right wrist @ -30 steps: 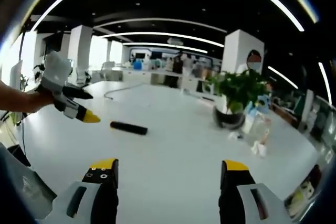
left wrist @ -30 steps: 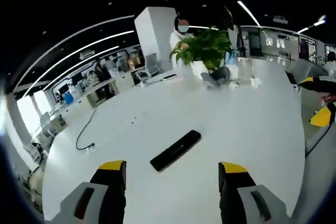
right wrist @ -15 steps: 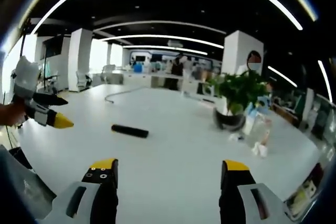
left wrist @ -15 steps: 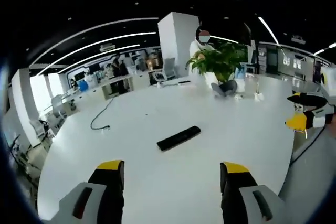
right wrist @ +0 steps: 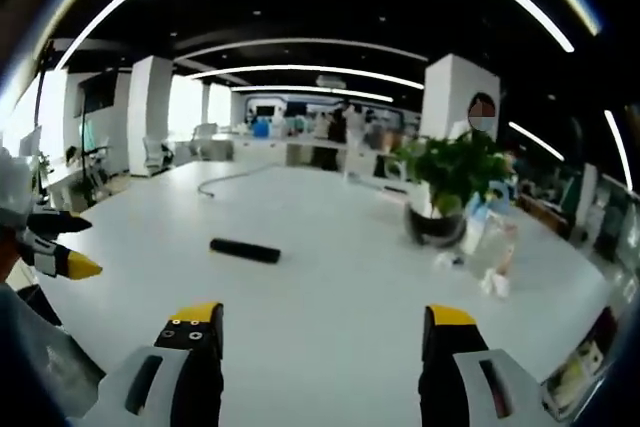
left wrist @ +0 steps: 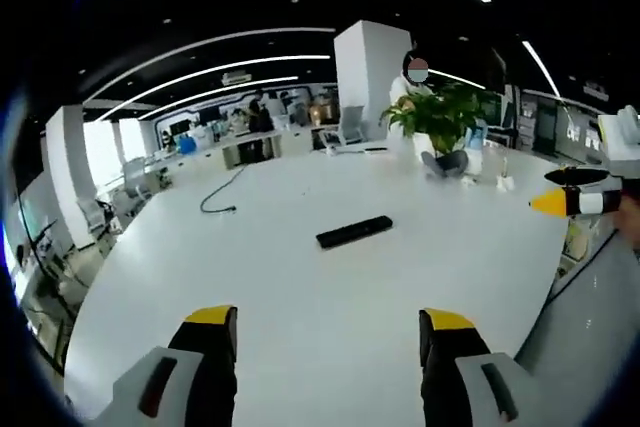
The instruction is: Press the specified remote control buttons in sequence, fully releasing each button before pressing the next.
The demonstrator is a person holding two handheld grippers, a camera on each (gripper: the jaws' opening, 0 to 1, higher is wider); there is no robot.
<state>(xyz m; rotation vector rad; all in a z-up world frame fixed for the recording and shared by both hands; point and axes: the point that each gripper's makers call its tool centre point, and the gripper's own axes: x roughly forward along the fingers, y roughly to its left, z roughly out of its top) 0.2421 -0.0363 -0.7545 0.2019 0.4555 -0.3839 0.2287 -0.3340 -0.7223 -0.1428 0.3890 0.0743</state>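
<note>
White round table (left wrist: 300, 287) in an open office carries 1 black remote control (left wrist: 354, 232), lying mid-frame in the left gripper view and left of centre in the right gripper view (right wrist: 245, 250). Left gripper (left wrist: 325, 322) and right gripper (right wrist: 322, 319) both hover with jaws spread wide, holding nothing, well apart from the remote. Also counted: 1 potted plant (right wrist: 452, 187), 1 loose cable (left wrist: 222, 197). Risk, as judged: open jaws give a broad tip, so a press could hit 2 buttons or shove the unheld remote sideways.
</note>
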